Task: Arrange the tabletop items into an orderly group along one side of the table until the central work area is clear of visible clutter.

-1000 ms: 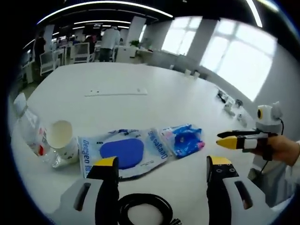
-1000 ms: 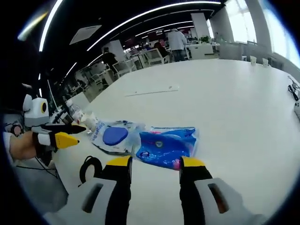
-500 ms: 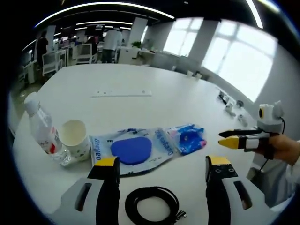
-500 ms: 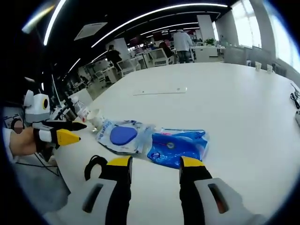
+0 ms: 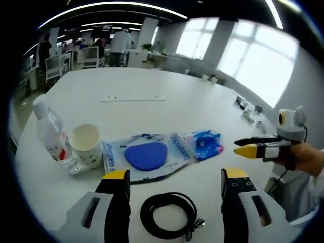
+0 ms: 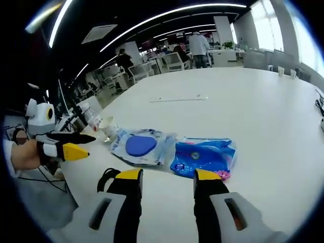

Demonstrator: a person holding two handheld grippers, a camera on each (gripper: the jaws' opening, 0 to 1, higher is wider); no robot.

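Note:
On the white table (image 5: 167, 81) lie a clear packet with a blue oval pad (image 5: 144, 156), a blue packet (image 5: 205, 144), a paper cup (image 5: 87, 146), a plastic water bottle (image 5: 52, 133) and a coiled black cable (image 5: 169, 215). My left gripper (image 5: 175, 174) stands open above the cable, holding nothing. My right gripper (image 5: 255, 150) hovers at the right, past the blue packet. In the right gripper view, my right gripper (image 6: 168, 174) is open and empty just short of the blue packet (image 6: 205, 157) and the clear packet (image 6: 142, 146). The left gripper (image 6: 68, 148) comes in from the left, near the cable (image 6: 108, 175), cup (image 6: 107, 126) and bottle (image 6: 93, 117).
A thin white strip (image 5: 134, 98) lies flat further across the table. Small items (image 5: 248, 112) sit by the far right edge. Beyond the table stand office chairs (image 5: 88, 55), desks and people. Bare tabletop stretches behind the packets.
Both cameras have drawn back and shifted, so the bottle, cup and cable show more fully. The items lie where they were. Both grippers stay open.

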